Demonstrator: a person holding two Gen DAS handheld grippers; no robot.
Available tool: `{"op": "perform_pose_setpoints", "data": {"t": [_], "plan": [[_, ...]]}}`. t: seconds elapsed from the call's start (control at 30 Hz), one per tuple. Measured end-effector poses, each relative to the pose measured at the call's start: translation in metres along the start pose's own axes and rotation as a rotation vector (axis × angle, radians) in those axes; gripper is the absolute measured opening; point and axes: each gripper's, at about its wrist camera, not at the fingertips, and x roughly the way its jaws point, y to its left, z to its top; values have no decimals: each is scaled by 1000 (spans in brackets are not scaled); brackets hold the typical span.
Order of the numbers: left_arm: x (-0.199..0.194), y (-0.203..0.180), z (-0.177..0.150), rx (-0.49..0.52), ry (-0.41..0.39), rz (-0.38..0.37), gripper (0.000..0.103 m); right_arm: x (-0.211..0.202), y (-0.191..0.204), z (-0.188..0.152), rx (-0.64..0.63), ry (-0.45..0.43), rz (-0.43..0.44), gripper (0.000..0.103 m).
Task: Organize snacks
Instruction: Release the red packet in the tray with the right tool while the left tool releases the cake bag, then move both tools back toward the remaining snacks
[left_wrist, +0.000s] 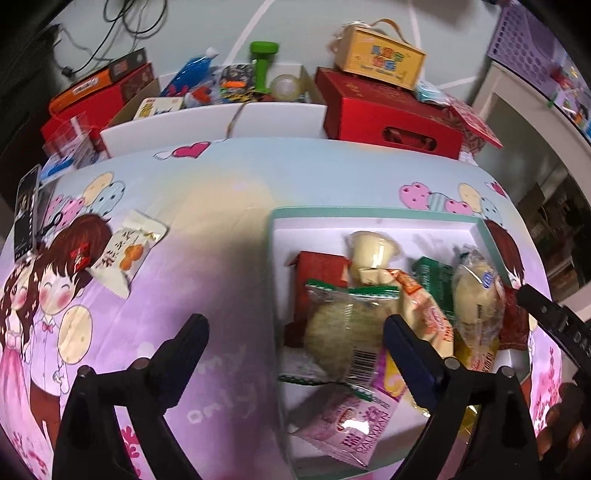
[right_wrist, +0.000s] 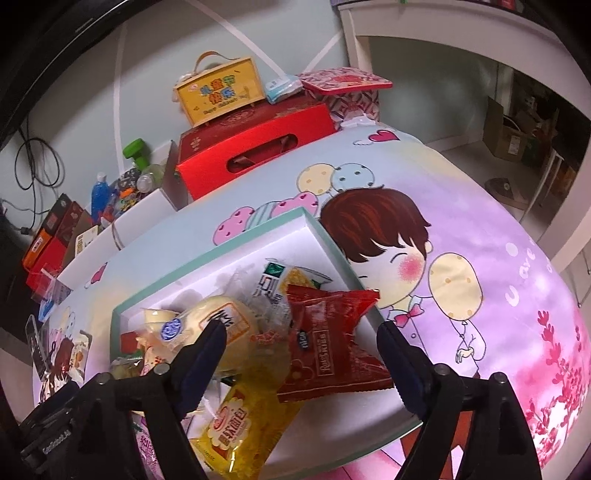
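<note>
Grippers are hanging released over the snack box (left_wrist: 476, 225); lone wrapped snack (left_wrist: 127, 253) is lying far left, nearer the left gripper (left_wrist: 295, 339).

a shallow box (left_wrist: 380, 218) lies on the worktop (left_wrist: 229, 192), right of its middle in the left wrist view, with a heap of snack packets (left_wrist: 388, 306) in it; a lone packet (left_wrist: 127, 254) lies on the worktop well to the left of the box, apart from it; behind the worktop stands an open carton (left_wrist: 221, 118) holding oddments, a gift case (left_wrist: 388, 114) to its right with a small handled box (left_wrist: 380, 61) on top, and stacked flat boxes (left_wrist: 99, 88) to its left
</note>
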Motion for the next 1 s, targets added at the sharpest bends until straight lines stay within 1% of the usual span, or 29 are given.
{"op": "perform_pose_setpoints", "data": {"t": [0.13, 0.2, 0.23, 0.27, 0.87, 1.0], "plan": [[0, 7, 1, -30, -3, 2, 96, -1, 9, -2, -27, -4, 5, 87], [0, 9, 1, -38, -9, 2, 96, -2, 11, -3, -33, -6, 9, 89], [-1, 10, 1, -40, -12, 0, 96, -2, 13, -4, -36, -9, 11, 99], [-1, 10, 1, -42, -14, -3, 96, -3, 14, -4, -40, -12, 12, 103], [-5, 15, 4, -57, -7, -59, 96, -3, 38, -10, -107, -17, 0, 103], [-8, 17, 5, -49, -8, -64, 96, -10, 43, -10, -108, -48, 2, 103]]}}
